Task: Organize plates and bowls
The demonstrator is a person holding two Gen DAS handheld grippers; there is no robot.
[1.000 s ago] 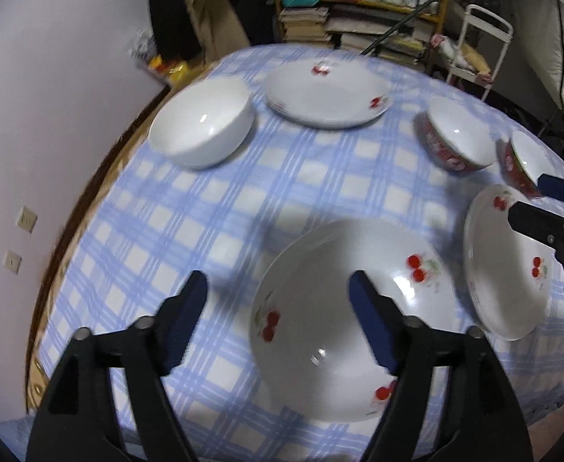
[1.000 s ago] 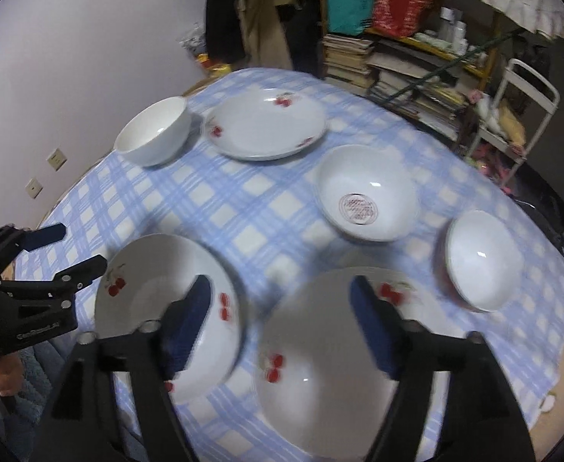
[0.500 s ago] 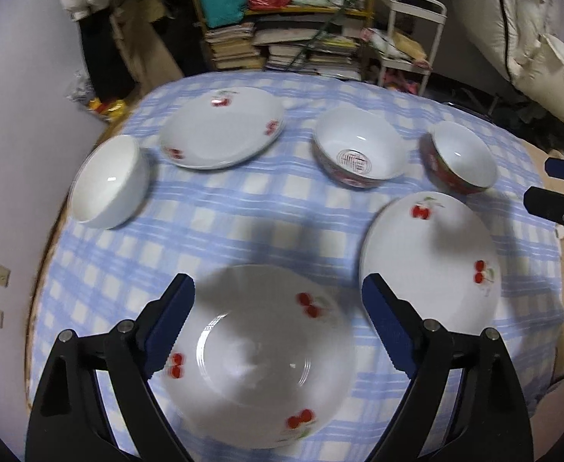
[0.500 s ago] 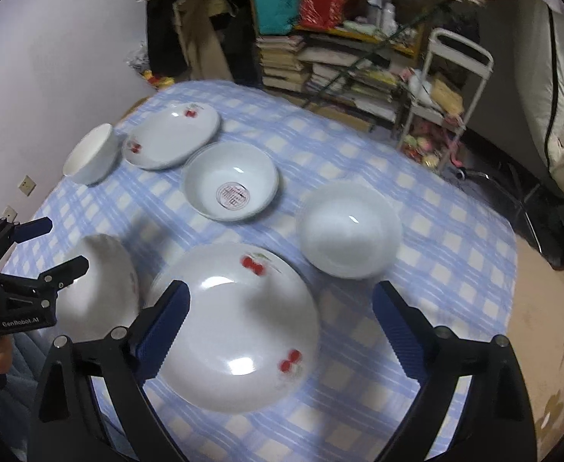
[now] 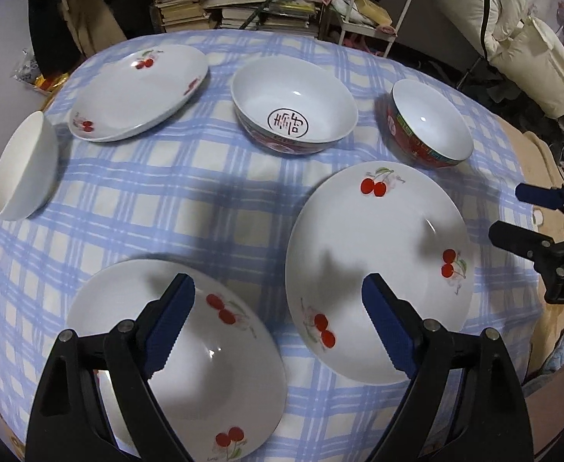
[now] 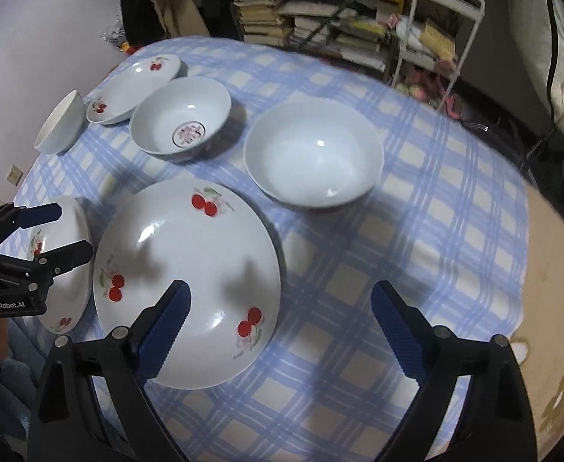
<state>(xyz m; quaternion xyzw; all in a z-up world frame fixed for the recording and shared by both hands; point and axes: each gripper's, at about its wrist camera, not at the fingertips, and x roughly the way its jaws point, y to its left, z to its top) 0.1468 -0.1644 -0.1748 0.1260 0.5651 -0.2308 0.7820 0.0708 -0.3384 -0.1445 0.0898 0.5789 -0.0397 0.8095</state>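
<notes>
left wrist view: left gripper (image 5: 278, 315) jaws apart, nothing between the pads, above the gap between the near cherry plate (image 5: 178, 362) and the second cherry plate (image 5: 378, 269). marked bowl (image 5: 293, 106), red bowl (image 5: 430, 125), far cherry plate (image 5: 139, 90) and white bowl (image 5: 24, 167) lie apart on the checked tablecloth (image 5: 189, 192).

right wrist view: right gripper (image 6: 282, 327) jaws closing slightly, wide apart, empty, over the right edge of the second cherry plate (image 6: 186, 281).

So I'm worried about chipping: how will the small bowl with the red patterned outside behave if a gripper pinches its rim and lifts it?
The red-patterned bowl looks like glazed ceramic, so probably rigid, brittle and slick against the pads. Its deep walls rise from what seems a narrow base, so a one-sided rim pinch would likely tilt it. The checked cloth should soften small bumps.
</notes>
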